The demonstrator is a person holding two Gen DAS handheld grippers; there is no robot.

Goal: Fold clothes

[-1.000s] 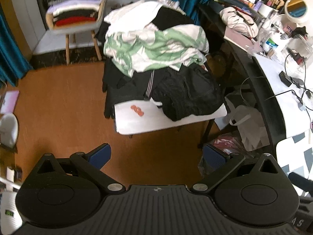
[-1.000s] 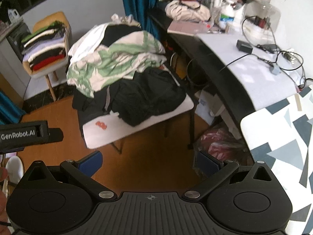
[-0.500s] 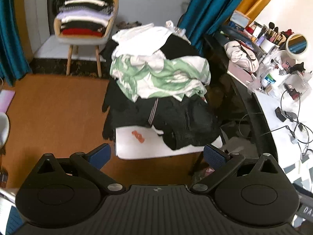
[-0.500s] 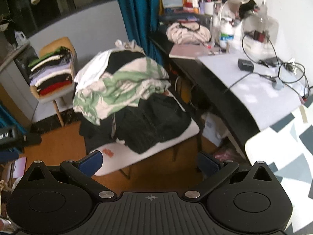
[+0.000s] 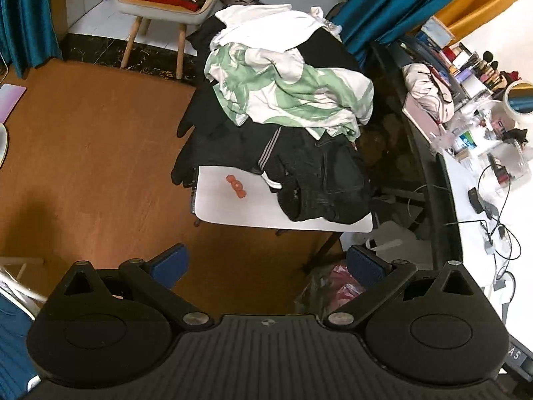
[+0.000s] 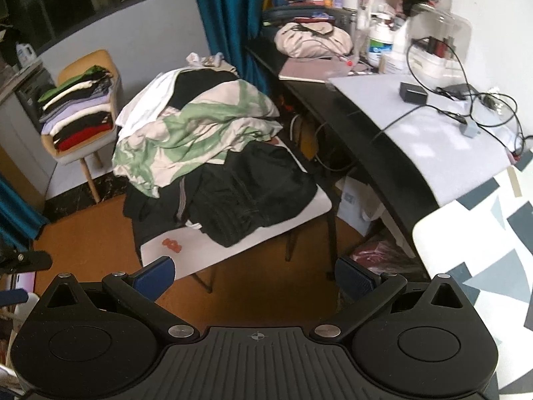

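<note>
Ahead of our right claw (image 6: 255,275), jaws wide apart and empty, we see a clothes pile (image 6: 206,153) on a white table (image 6: 233,250); folded stack (image 6: 78,110) far left.

A home bedroom: cluttered vanity desk (image 6: 433,126), clothes pile (image 5: 286,100), curtains (image 6: 226,16).

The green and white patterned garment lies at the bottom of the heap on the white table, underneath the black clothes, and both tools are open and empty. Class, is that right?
Not quite. The green and white patterned garment lies over the black clothes, not beneath them, as the left wrist view shows. The heap is on the white table, and the left tool and right tool are open and empty.
</note>
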